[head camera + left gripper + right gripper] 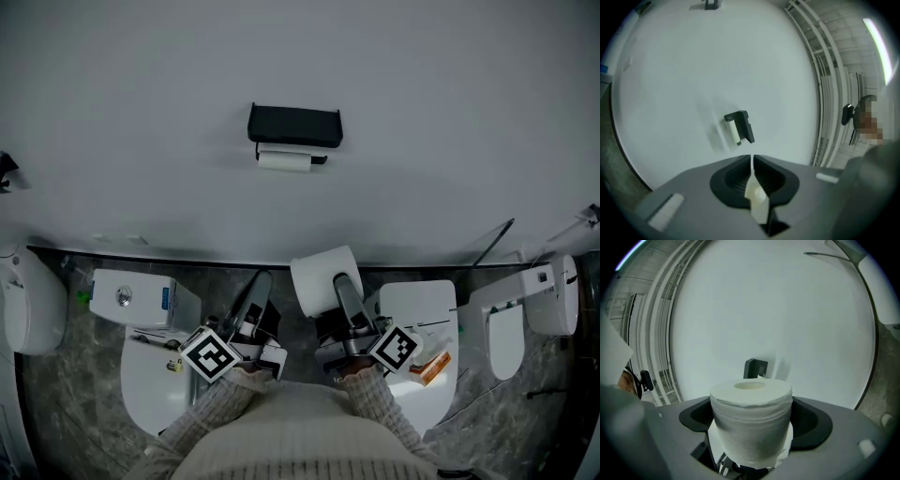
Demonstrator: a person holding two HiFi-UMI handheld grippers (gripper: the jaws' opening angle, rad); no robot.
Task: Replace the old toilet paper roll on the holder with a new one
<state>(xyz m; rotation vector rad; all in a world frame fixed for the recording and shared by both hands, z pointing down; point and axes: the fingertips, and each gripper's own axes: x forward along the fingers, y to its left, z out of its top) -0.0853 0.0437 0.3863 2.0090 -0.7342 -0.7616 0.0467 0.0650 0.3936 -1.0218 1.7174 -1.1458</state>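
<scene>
A black holder (295, 125) is fixed to the white wall, and a thin, nearly used-up roll (284, 160) hangs under it. My right gripper (330, 283) is shut on a full white toilet paper roll (319, 274), held below and well short of the holder. In the right gripper view the new roll (751, 420) stands on end between wide-set jaws, with the holder (755, 368) behind it. My left gripper (260, 284) is shut beside it and carries nothing. Its view shows the holder (742, 125) and old roll (734, 131) ahead, and a pale strip deep behind the pads.
Below me are a toilet with its cistern (131, 298) on the left and another toilet (420, 307) on the right, an orange thing (431, 367) beside it. More white fixtures (527, 314) stand at both edges on dark stone floor. A person (869, 117) stands off to the side.
</scene>
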